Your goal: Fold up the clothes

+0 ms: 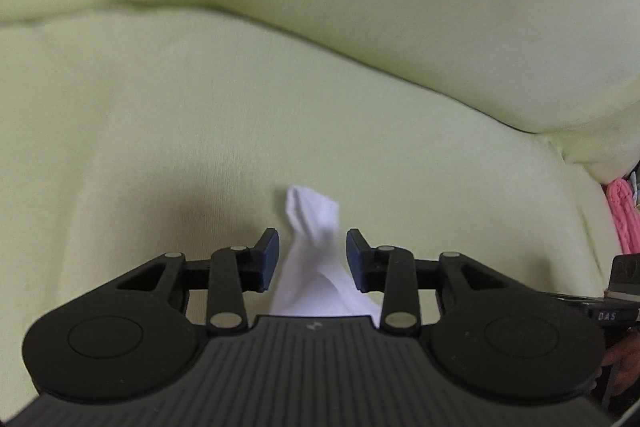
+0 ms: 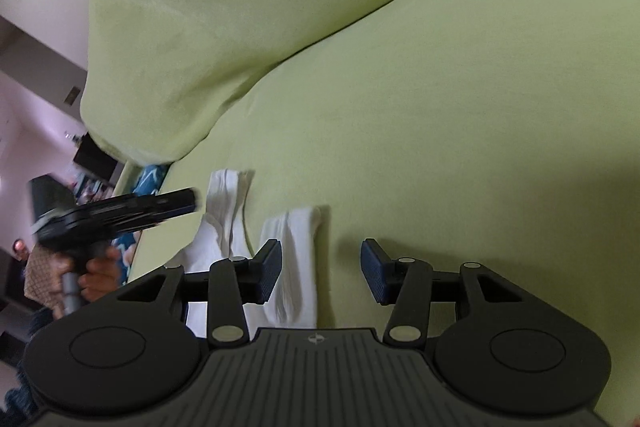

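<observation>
The white garment [image 1: 316, 259] lies on the green sofa seat [image 1: 160, 131], just in front of the backrest cushion [image 1: 360, 7]. The left gripper [image 1: 312, 259] stands over one twisted strip of it — jaws apart, cloth between the pads but not pressed by either. The right gripper [image 2: 320, 271] is open wider; a second white strip [image 2: 294, 267] lies on the seat just beside its left pad, apparently untouched, though blur limits certainty. In the right wrist view a hand [image 2: 96, 275] holds the left tool's handle. A pink knitted item [image 1: 622, 219] sits at the seat's far right edge.
</observation>
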`<state>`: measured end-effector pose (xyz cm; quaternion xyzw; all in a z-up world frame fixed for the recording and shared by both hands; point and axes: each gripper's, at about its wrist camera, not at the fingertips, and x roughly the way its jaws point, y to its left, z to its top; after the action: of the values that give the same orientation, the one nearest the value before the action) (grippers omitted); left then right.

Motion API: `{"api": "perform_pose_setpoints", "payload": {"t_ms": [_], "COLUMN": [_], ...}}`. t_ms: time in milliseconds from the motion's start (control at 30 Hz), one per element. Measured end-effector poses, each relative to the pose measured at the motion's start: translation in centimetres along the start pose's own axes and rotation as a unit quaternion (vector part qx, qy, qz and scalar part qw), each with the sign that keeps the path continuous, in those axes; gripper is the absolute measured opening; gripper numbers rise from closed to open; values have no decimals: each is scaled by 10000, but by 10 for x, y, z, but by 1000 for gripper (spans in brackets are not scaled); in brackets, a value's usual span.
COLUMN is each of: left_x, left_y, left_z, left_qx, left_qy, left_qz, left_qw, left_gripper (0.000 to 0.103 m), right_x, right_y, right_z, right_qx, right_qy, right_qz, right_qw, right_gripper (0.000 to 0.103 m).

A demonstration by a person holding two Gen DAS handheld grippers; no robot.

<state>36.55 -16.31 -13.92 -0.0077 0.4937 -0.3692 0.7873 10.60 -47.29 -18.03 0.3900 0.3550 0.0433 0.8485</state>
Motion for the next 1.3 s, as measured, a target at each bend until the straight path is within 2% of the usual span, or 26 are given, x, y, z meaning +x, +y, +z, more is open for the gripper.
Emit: {"api": "perform_pose_setpoints", "payload": {"t_ms": [100, 200, 267, 300, 333, 367, 433, 567, 633, 733, 900, 1100, 1200, 1300], "left_x": [24, 37, 37, 37, 36, 33, 15, -46, -92, -163, -266, -340, -360, -371], "left_y": [10, 11, 11, 9, 7, 4, -8, -38, -59, -93, -152, -218, -249, -280], "left_z": [4, 6, 6, 4, 2, 0, -4, -14, -23, -41, -81, -131, -153, -167], "left_qx": [-16, 235, 310, 329, 332, 400, 589, 901, 1112, 1309, 1598, 1901, 2080, 2224], "left_qy": [172, 125, 83, 90, 75, 17, -283, -1112, -1640, -2408, -3379, -4006, -4230, -4352], "left_qz": [-373, -403, -346, -342, -310, -242, -133, 12, 109, 167, 232, 231, 201, 210], "left_qw": [9992, 9988, 9989, 9988, 9989, 9989, 9978, 9897, 9801, 9616, 9272, 8960, 8817, 8722], "left_gripper": [32, 29, 12, 5, 5, 4, 4, 4, 4, 4, 4, 4, 4, 5], "right_x": [21, 36, 40, 42, 40, 40, 35, -22, -63, -127, -229, -323, -355, -385], "right_y": [3, 11, 19, 24, 25, 26, 29, 49, 65, 96, 157, 205, 217, 223], "right_z": [11, 13, 10, 7, 4, 2, 2, -2, -7, -24, -68, -116, -142, -163], "right_qx": [-87, -252, -522, -688, -798, -818, -795, -887, -941, -1140, -1795, -2237, -2452, -2595], "right_qy": [121, 207, 237, 222, 258, 237, 3, -1066, -1685, -2538, -3709, -4343, -4542, -4713], "right_qz": [173, 254, 176, 71, -4, -73, -105, -38, 27, 139, 203, -1, -205, -363], "right_qw": [9997, 9991, 9982, 9974, 9965, 9963, 9968, 9903, 9812, 9604, 9109, 8726, 8562, 8421], "right_gripper": [49, 49, 46, 32, 15, 11, 9, 8, 8, 7, 8, 8, 8, 8]}}
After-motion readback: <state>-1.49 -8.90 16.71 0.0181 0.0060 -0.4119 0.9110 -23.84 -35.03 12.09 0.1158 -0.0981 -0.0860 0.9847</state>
